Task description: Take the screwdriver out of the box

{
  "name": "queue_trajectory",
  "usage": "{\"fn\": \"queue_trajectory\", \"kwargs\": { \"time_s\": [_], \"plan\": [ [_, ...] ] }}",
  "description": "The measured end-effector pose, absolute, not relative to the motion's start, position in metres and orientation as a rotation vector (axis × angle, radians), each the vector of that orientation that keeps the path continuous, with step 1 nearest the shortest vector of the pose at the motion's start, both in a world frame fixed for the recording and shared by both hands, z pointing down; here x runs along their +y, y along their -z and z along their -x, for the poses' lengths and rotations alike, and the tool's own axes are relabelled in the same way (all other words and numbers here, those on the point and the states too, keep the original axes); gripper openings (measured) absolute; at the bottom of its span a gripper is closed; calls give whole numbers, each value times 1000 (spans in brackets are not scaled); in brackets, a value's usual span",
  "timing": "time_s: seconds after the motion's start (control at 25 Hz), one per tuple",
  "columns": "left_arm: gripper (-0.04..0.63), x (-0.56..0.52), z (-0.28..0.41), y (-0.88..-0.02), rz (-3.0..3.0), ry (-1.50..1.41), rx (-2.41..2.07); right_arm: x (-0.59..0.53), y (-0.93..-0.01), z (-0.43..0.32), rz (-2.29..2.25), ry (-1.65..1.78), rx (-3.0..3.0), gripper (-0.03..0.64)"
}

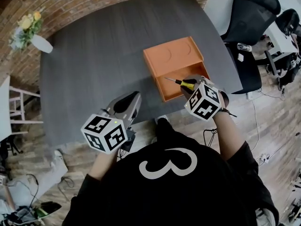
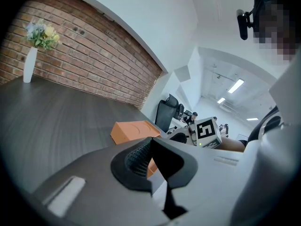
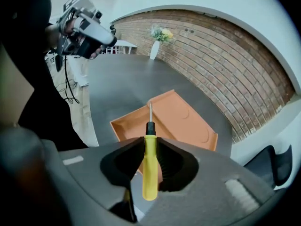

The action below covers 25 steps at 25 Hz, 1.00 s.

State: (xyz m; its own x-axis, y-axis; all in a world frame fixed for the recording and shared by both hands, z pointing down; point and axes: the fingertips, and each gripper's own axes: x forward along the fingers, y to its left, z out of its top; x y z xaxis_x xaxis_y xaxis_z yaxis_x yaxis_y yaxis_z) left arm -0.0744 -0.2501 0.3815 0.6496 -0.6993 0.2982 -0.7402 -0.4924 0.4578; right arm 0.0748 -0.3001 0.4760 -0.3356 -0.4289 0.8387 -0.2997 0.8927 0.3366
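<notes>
Right tongs [image 3: 151, 144] pinched the screwdriver [image 3: 150, 173] at frame centre, above the orange box [image 3: 183, 119]. Left tongs [image 2: 151, 149] stood pressed together, empty.

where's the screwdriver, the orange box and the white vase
screwdriver [image 3: 150, 166], right gripper view, on its yellow handle
orange box [image 1: 173, 55], head view, on its flat lid
white vase [image 2: 29, 66], left gripper view, on its body
</notes>
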Motion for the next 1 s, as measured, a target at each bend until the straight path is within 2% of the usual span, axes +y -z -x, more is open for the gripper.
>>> {"fn": "queue_trajectory", "kwargs": {
  "time_s": [0.6, 1.0],
  "plan": [
    [11, -209, 65, -353, -2430, -87, -1040, -232, -364, -47, -867, -283, -2577, 81],
    [12, -195, 60, -346, -2469, -95, -1021, -191, -344, -55, -936, -551, -2815, 81]
  ]
}}
